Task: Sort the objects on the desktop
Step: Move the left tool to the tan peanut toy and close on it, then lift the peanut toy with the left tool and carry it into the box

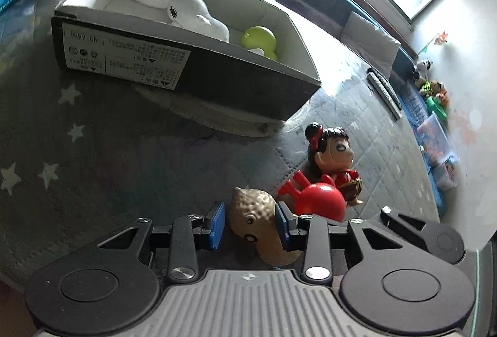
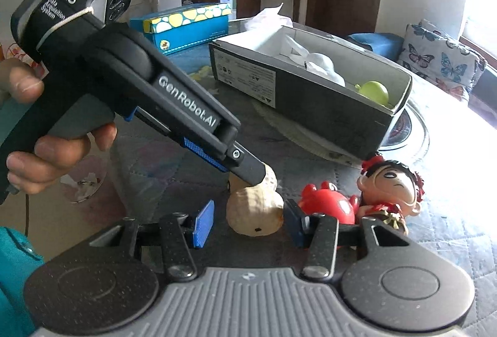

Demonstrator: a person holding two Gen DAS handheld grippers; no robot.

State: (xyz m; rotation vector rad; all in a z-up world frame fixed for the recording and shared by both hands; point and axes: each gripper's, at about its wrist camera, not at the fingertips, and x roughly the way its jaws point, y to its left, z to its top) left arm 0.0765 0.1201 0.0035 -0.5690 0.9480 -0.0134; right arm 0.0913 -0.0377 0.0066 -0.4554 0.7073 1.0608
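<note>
Sorted so far: a white plush toy [image 1: 186,10] and a yellow-green toy [image 1: 259,40] lie inside the open shoe box [image 1: 192,69], which sits on the quilted table [image 1: 108,150] (a round mat peeks out from under it).

Left to sort: three toys stand outside the box, near its right end: a peanut figure [image 1: 254,219], a red crab toy [image 1: 320,200] just beside it, and a doll in red [image 1: 332,156] behind the crab.

Left gripper [image 1: 250,223]: its blue pads straddle the peanut figure, the right pad touching or nearly touching the shell, the left pad a small gap away; the grip looks close to closing but not yet firm, though the fisheye view makes contact hard to judge.

Right gripper [image 2: 245,223]: fingers spread wide with the peanut's lower lobe in front of them, holding nothing; the left gripper reaches in from above, its tip on the peanut's upper lobe.

Progress: by the count in view, two toys are in and three remain, so the sort appears less than half done, with the peanut seemingly next to go.

Bystanders: a blue tissue box [image 2: 183,26] stands behind the shoe box.
</note>
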